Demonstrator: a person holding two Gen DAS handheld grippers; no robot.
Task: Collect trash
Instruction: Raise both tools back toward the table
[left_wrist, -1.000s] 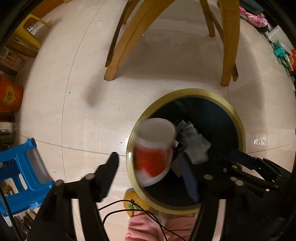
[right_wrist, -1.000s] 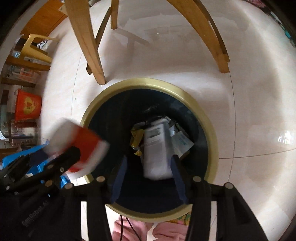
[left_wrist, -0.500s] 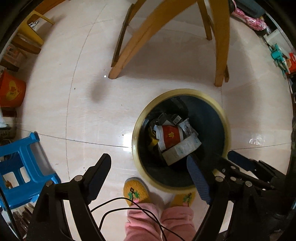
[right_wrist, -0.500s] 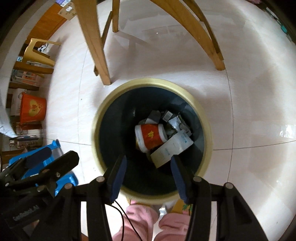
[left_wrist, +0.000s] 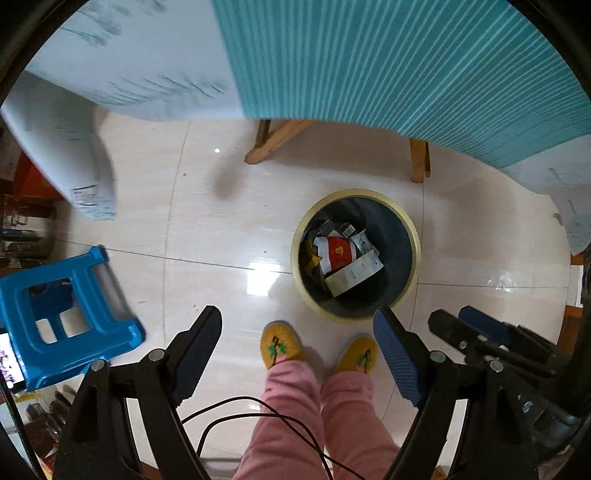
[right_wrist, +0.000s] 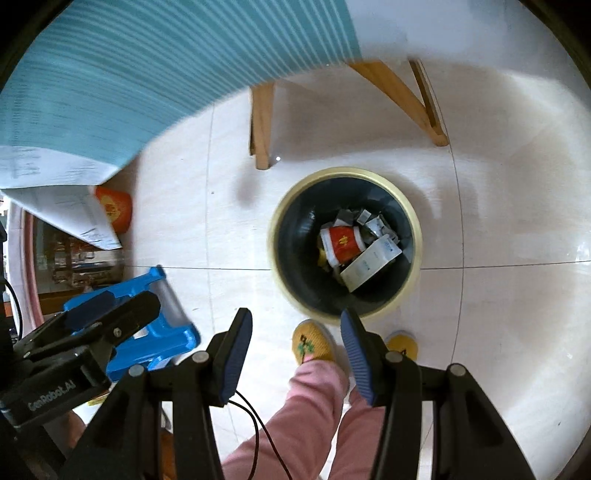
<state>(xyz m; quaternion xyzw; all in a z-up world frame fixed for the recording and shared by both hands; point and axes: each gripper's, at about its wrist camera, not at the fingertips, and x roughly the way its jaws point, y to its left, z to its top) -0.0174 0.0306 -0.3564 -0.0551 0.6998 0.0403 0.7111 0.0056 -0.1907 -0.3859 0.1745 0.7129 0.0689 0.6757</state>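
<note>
Above the trash bin (left_wrist: 413, 236): both grippers empty.
Left gripper (left_wrist: 297, 354) and right gripper (right_wrist: 295, 354) jaws are held apart; red cup (right_wrist: 341, 242) and white carton (right_wrist: 371, 264) are seen inside, apparently deposited.

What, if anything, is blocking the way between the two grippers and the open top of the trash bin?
Nothing visible does. The trash bin stands open on the floor, the red cup and white box already inside. The left gripper and right gripper are open and empty above it.
</note>
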